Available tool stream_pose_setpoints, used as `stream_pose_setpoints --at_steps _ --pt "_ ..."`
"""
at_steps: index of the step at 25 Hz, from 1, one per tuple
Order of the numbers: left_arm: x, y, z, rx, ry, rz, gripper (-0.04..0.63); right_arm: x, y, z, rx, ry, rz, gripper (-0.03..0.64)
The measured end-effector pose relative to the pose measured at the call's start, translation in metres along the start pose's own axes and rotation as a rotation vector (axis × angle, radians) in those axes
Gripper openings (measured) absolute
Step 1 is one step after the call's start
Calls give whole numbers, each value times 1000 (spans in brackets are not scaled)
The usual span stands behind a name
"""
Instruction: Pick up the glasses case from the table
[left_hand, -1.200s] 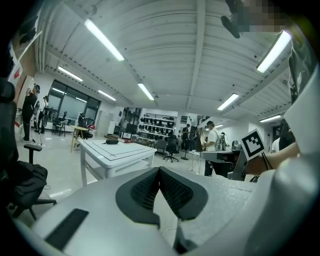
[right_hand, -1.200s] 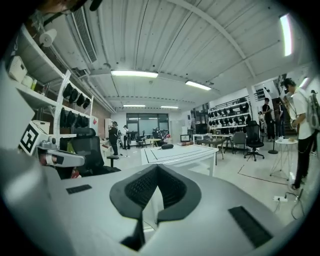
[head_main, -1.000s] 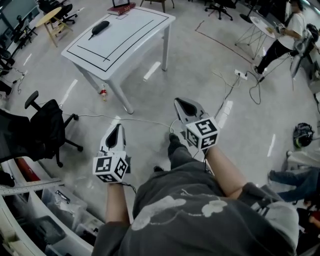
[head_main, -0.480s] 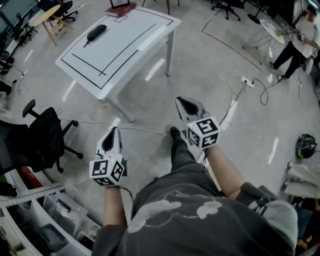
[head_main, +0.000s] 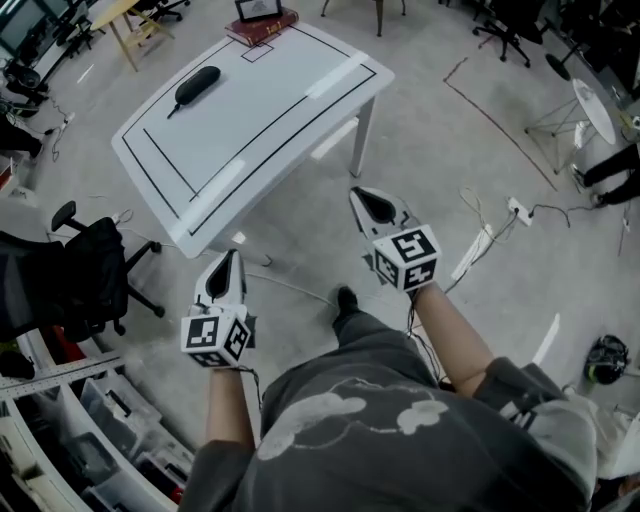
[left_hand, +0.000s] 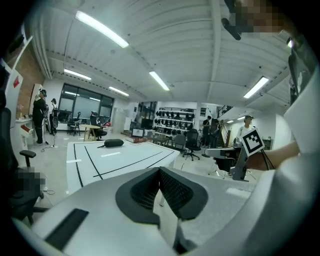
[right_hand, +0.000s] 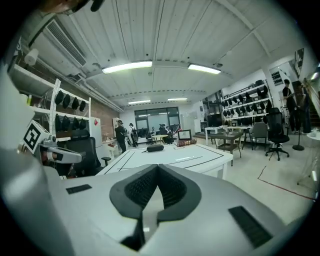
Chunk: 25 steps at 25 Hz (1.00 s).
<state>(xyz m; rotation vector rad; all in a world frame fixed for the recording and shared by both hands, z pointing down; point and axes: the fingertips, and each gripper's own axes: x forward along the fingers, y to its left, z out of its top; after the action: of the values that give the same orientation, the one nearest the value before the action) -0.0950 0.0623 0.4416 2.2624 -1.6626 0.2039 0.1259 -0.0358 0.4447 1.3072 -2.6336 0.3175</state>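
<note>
A black oblong glasses case (head_main: 196, 85) lies near the far left corner of the white table (head_main: 300, 110), which is marked with a black rectangle outline. Both grippers hang in the air short of the table's near edge, well away from the case. My left gripper (head_main: 230, 256) is shut with nothing in it, and so is my right gripper (head_main: 358, 193). In the left gripper view the case (left_hand: 113, 143) shows far off beyond the shut jaws (left_hand: 160, 171). The right gripper view shows the case (right_hand: 155, 148) past its shut jaws (right_hand: 157, 169).
A stack of books with a picture frame (head_main: 262, 20) stands at the table's far edge. A black office chair (head_main: 85, 275) is left of me, shelves with bins (head_main: 90, 420) lower left. Cables and a power strip (head_main: 518, 210) lie on the floor at right.
The table has come nearer and fills more of the head view as the person walks toward it. Both grippers have travelled forward with the person and stayed shut.
</note>
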Motion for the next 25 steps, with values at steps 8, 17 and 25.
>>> stream_pose_setpoints --at_steps 8,17,25 --pt "66 0 29 -9 -35 125 2 56 -43 15 -14 17 135 0" --pt "89 28 52 32 -52 167 2 106 -40 29 -19 11 218 0" --pt "140 79 81 25 -96 178 2 159 -59 52 -50 14 207 0"
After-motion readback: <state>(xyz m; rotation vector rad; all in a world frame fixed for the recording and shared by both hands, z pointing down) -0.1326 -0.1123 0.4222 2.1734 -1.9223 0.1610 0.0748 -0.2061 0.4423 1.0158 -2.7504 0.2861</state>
